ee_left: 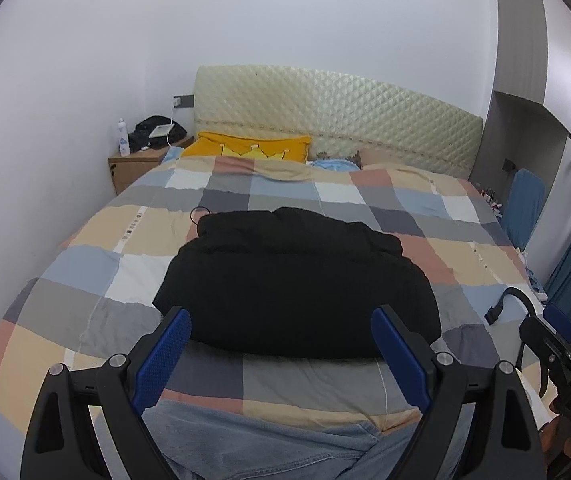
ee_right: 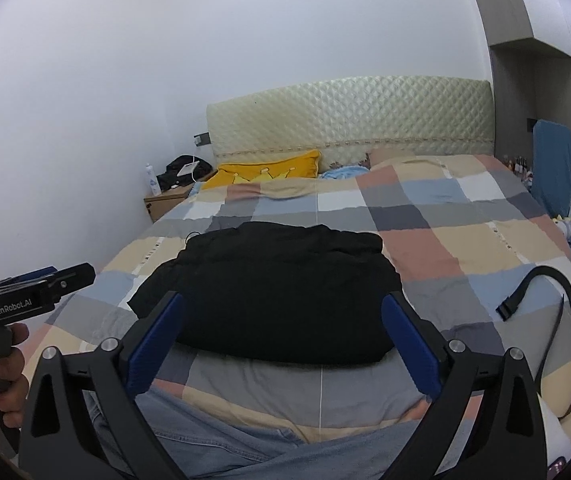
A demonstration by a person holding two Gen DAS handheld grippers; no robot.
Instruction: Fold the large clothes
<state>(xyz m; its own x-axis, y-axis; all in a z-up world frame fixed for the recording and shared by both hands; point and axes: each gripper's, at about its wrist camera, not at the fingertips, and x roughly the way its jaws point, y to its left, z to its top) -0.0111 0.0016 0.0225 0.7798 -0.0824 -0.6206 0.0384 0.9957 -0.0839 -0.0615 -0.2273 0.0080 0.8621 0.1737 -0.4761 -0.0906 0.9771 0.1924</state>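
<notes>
Black clothes (ee_left: 297, 284) lie in a puffy folded heap in the middle of the bed (ee_left: 97, 248). The heap sits on a blanket (ee_left: 425, 208) made of big squares in tan, gray, blue, white and pink. I see the same heap from my right camera (ee_right: 281, 300), and it looks flat at the front and bumpy at the back.

My left claw (ee_left: 281, 356) is spread wide. Its two blue fingers (ee_left: 161, 364) stand far apart, just in front of the heap, and nothing is between them. My right claw (ee_right: 283, 344) is spread wide too, with its blue fingers (ee_right: 411, 348) on each side of the near edge of the heap. I cannot tell if they touch the cloth.

A black strap (ee_right: 541, 304) with a buckle curls on the blanket to the right of the heap, apart from it. A yellow pillow (ee_left: 245, 146) with a crown on it rests at the top of the bed, against the cream headboard (ee_left: 337, 120). A small wooden stand (ee_left: 137, 164) is beside the bed on the left, with a white bottle (ee_left: 122, 138) and a dark bag on top. Blue jeans (ee_left: 269, 452) show at the bottom, close to me.
</notes>
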